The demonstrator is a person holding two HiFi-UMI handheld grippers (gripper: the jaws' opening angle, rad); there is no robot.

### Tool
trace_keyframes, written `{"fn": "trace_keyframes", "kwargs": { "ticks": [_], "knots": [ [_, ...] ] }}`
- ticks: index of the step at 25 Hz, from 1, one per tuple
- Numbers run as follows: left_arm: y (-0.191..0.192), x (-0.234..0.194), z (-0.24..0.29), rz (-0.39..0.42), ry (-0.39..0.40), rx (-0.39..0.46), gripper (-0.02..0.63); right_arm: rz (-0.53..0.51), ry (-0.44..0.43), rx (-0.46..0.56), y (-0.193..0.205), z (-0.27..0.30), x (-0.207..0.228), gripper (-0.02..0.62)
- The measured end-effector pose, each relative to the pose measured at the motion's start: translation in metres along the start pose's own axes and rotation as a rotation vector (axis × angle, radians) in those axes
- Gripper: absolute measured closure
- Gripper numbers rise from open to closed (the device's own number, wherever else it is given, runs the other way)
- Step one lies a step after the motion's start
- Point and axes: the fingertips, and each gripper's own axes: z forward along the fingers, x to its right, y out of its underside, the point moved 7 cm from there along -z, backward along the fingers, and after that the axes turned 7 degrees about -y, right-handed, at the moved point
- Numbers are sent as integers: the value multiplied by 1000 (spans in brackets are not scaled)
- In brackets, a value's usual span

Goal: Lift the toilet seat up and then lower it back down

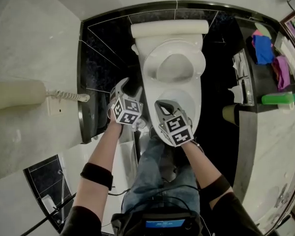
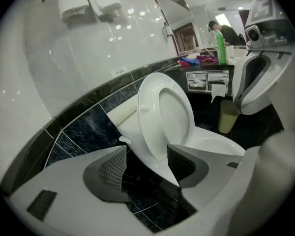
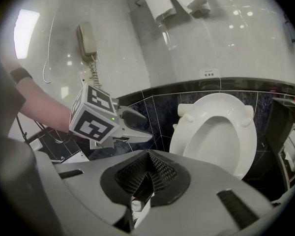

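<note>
**Head view.** Shows the white oval plastic toilet seat (image 1: pixel 174 65) standing raised, leaning back toward the white ceramic cistern (image 1: pixel 169 28), with the white ceramic bowl (image 1: pixel 181 101) uncovered below it. Reads as lift done, lowering not yet begun. Places the left gripper (image 1: pixel 129 90) beside the bowl's left flank and the right gripper (image 1: pixel 162 103) over the bowl's front rim, both apart from the raised seat.

**Left gripper view.** Shows the jaws standing well apart, pads pressing on nothing. Frames the lower edge of the seat in the gap, close to the right-hand pad; cannot settle whether edge and pad touch. Presents the seat as a glossy, rigid ring, upright, with the black glazed wall tiles (image 2: pixel 83 127) behind.

**Right gripper view.** Shows the jaws brought together with nothing between them. Presents the underside of the seat face-on, near vertical, with small moulded bumpers at its upper corners. Locates the left gripper to the left of the seat, not touching it.

**Remaining work, as judged.** Requires taking the seat at its free upper edge, tipping it forward past balance, and guiding it down onto the bowl rim without letting it drop.
</note>
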Motion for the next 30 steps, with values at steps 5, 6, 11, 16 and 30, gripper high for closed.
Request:
{"fn": "trace_keyframes", "kwargs": {
  "ticks": [5, 6, 11, 16, 30],
  "knots": [
    [15, -18, 69, 115, 1, -36, 339, 10, -3, -14, 6, 51, 23, 591],
    [18, -22, 82, 133, 4, -44, 339, 16, -3, -14, 6, 60, 27, 591],
    [23, -39, 140, 213, 46, -63, 293, 26, -19, -11, 4, 101, 41, 591],
    [24, -52, 192, 356, 52, -74, 291, 43, -34, -12, 8, 130, 51, 591],
    [22, -61, 266, 579, 100, -102, 293, 96, -51, -13, 14, 167, 65, 591]
  ]
}}
